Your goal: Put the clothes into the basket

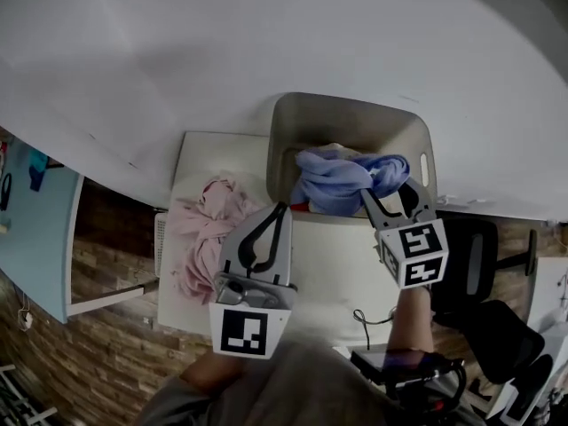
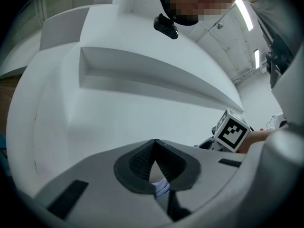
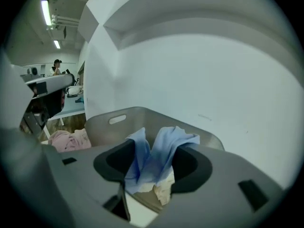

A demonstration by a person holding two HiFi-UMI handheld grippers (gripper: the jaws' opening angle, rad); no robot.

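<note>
Blue garment point(image 1: 342, 177) bunched at near rim of grey laundry basket point(image 1: 355, 105), centre frame; right claw point(image 3: 154, 148) released, jaws apart with blue folds between; left claw point(image 2: 155, 141) clenched, empty; pink garment point(image 1: 209, 229) heaped on white tabletop point(image 1: 328, 264), left of basket.

Pink garment point(image 1: 202, 224) partly hidden behind left claw point(image 1: 282, 209).
</note>
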